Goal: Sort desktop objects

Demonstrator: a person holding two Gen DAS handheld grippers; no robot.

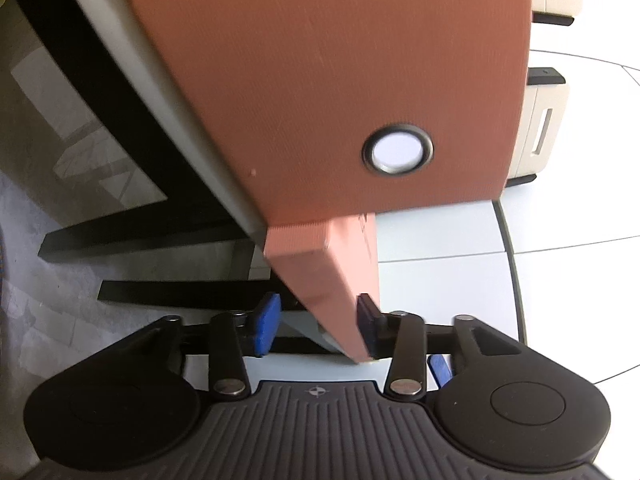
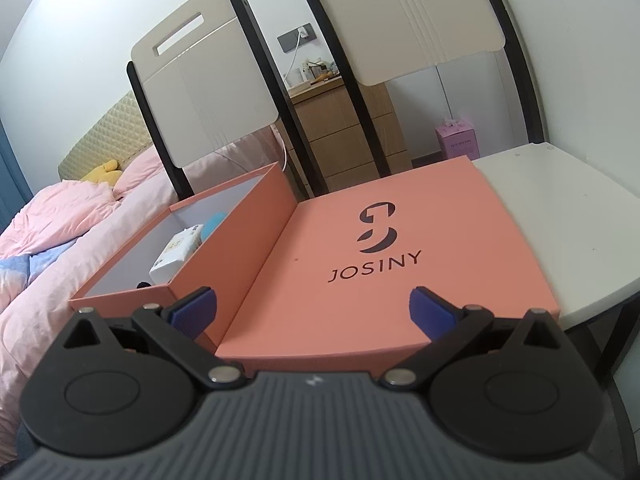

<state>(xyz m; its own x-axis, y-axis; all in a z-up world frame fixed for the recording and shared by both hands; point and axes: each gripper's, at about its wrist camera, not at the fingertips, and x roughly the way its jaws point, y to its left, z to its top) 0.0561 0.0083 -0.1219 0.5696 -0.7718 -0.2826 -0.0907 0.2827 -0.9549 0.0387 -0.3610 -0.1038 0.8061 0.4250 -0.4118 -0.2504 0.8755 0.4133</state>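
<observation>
An open salmon-pink box (image 2: 224, 240) sits on the white table (image 2: 560, 208). Inside it lie a white packet (image 2: 176, 252) and a blue object (image 2: 214, 226). Its lid (image 2: 384, 256), printed JOSINY, lies flat beside it. My right gripper (image 2: 312, 312) is open and empty just above the lid's near edge. In the left wrist view the box side (image 1: 320, 80) with a metal eyelet (image 1: 398, 151) fills the frame. My left gripper (image 1: 316, 324) straddles a box corner (image 1: 336, 296); the right pad touches it, the left pad stands apart.
Two cream chair backs with black frames (image 2: 200, 88) (image 2: 404, 16) stand behind the table. A bed with pink bedding (image 2: 60, 240) is at the left. A wooden dresser (image 2: 348, 132) and a pink carton (image 2: 458, 142) are beyond. The table edge (image 2: 600, 300) is close at the right.
</observation>
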